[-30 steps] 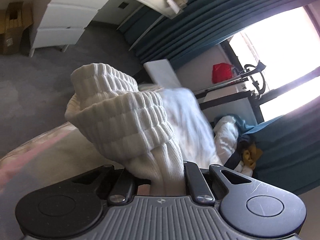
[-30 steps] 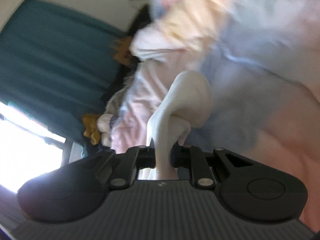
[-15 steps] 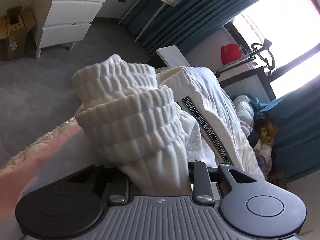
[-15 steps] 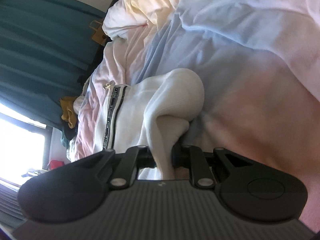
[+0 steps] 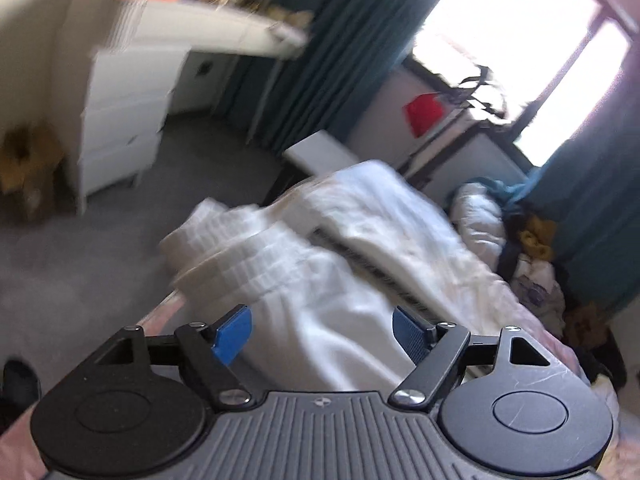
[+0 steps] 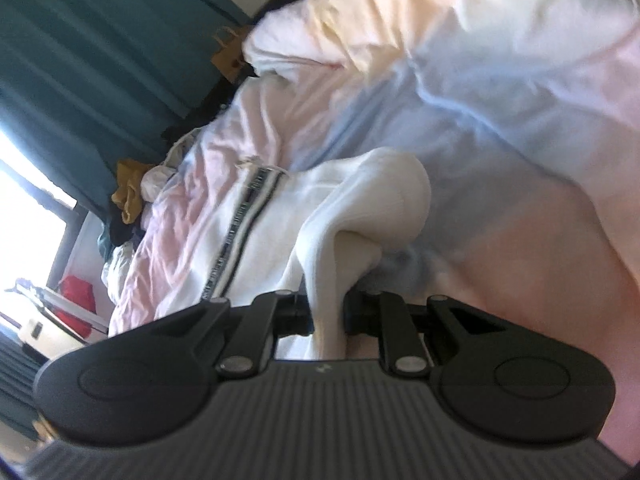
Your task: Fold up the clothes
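Half a second ago the left tool (image 5: 322,334) was pinching the ribbed cuff of the white knit sweatpants with the black-and-white striped side band (image 5: 360,264). Now its two blue pads stand wide apart and hold nothing. The pants lie just in front of it, with their cloth between the pads.

The right tool (image 6: 328,314) has not let go. Its jaws are squeezed tight on a thick fold of the same pants (image 6: 360,208), which bunches up in a round hump just past the tips. Beyond the hump the pants lie spread on the soft pink and pale blue bed sheet (image 6: 520,152), with the stripe running off to the left of that tool.

Past both tools, at the far end of the bed, sits a heap of other clothes with a yellow piece (image 6: 128,196).

Here is what could go wrong. Only one tool holds the pants, so a pull from the right could drag the loose side and mess up the fold. The left picture is blurry, so how neat the fold is, I cannot tell.
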A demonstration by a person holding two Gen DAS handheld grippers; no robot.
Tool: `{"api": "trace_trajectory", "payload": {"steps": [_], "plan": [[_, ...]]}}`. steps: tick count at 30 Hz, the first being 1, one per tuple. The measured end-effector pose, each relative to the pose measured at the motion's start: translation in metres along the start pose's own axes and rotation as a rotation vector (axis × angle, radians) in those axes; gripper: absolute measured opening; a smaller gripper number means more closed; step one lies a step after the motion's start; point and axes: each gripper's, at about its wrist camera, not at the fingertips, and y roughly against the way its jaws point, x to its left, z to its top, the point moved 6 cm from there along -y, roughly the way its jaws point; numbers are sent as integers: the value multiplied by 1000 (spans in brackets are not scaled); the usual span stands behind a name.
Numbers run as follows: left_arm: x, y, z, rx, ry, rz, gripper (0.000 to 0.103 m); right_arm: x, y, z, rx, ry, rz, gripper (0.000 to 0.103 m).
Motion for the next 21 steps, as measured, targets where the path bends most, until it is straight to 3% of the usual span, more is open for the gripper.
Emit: {"api": "trace_trajectory", "payload": {"steps": [6,14,21], "plan": [[-80,-8,-4,-44,-128,-68,83,1,4,2,-5,4,-2,16],[-173,-87,-70,69,-319,-112,83,4,6,4,-13,11,10,16],[-204,-143,-115,122,-462,-82,83,2,6,5,-13,3,29,16]]}}
